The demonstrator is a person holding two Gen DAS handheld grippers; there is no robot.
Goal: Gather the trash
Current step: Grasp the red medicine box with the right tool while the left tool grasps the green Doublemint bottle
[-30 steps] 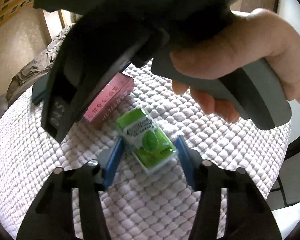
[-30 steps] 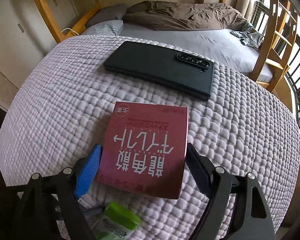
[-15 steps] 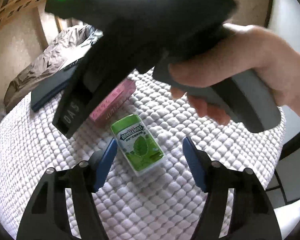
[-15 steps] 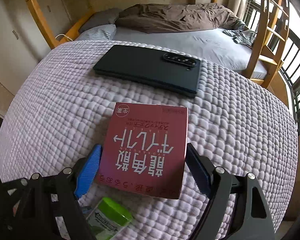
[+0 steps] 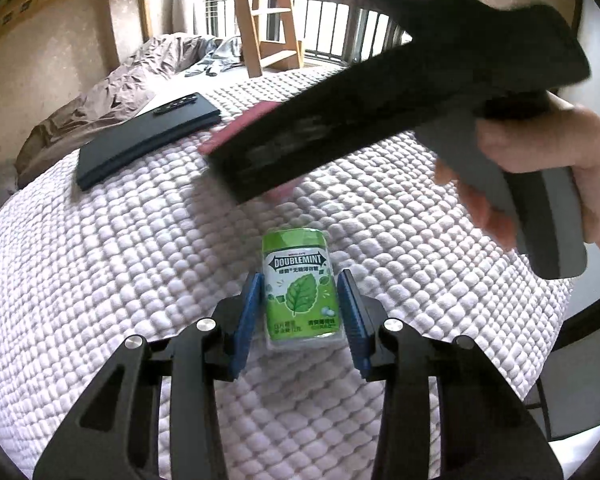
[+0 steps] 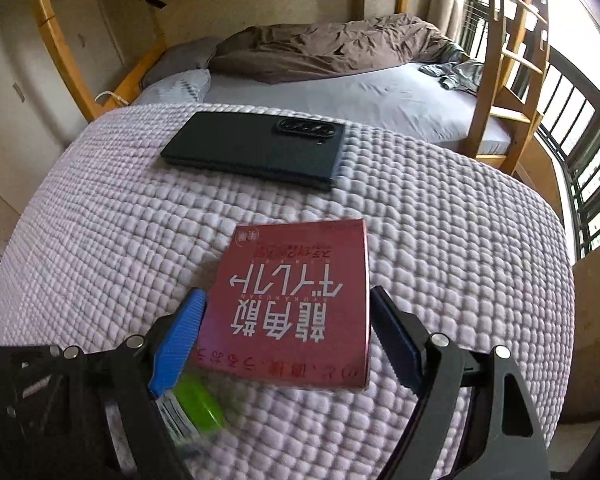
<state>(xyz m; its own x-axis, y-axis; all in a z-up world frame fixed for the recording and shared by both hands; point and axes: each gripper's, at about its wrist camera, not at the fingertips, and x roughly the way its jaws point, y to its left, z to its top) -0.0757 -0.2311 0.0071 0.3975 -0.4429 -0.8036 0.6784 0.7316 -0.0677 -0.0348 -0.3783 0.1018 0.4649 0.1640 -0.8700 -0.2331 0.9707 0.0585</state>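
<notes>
1. The green mint bottle [image 5: 300,288] lies on the quilted bed cover [image 5: 120,260], clamped between your left gripper [image 5: 302,312] pads, long axis pointing straight ahead.
2. Your right gripper [image 6: 288,332] grasps the red box [image 6: 292,304], beside a dark phone [image 6: 256,148].

wrist views: close, angled down | shared: quilted pad [image 5: 140,240], phone [image 6: 256,148]
</notes>
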